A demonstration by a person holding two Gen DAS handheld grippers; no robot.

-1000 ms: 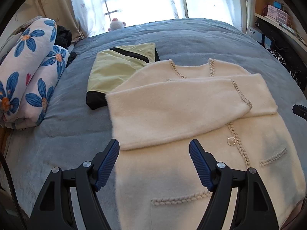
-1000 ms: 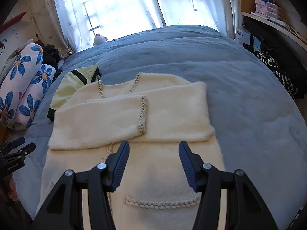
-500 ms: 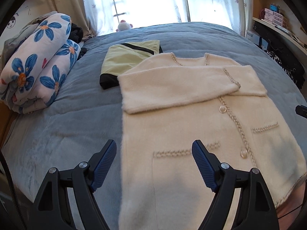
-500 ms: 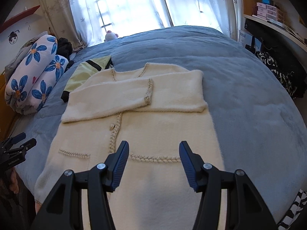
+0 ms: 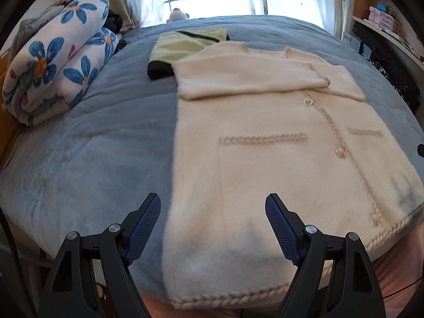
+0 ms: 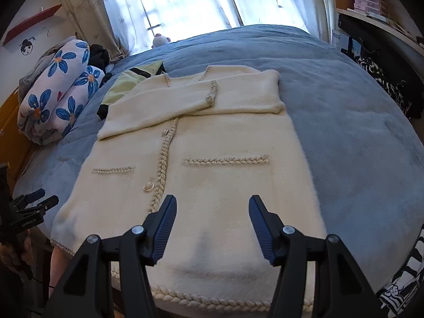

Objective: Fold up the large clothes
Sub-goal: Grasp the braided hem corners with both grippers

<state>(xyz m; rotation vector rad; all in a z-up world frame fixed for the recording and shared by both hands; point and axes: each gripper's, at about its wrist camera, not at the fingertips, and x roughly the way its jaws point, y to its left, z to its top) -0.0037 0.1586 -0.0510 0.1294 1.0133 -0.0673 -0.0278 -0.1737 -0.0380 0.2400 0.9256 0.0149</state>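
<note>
Cream cardigan (image 5: pixel 278 143) (image 6: pixel 212 145) laid flat, front up, on blue bed (image 5: pixel 87 153) (image 6: pixel 344 122), hem at near edge. Both sleeves folded across chest, one over the other. Braided trim down button placket, on two pocket tops & along hem.

Left gripper (image 5: pixel 213 225) spread wide, nothing held, hovering over cardigan's lower left part; left finger above bare bedcover beside garment edge, right finger above the knit. Can't tell if touching fabric.

Right gripper (image 6: pixel 212 225) likewise released, empty, above lower front of cardigan w/ both fingers over the knit, just right of placket.

Folded yellow-green garment w/ black trim (image 5: pixel 185 45) (image 6: pixel 127 84) behind cardigan's far left corner, partly tucked under it. Rolled floral blanket (image 5: pixel 55 66) (image 6: pixel 58 92) at bed's left side, well apart from cardigan. Small plush toy (image 5: pixel 179 15) (image 6: pixel 159 39) at far edge by curtains.
</note>
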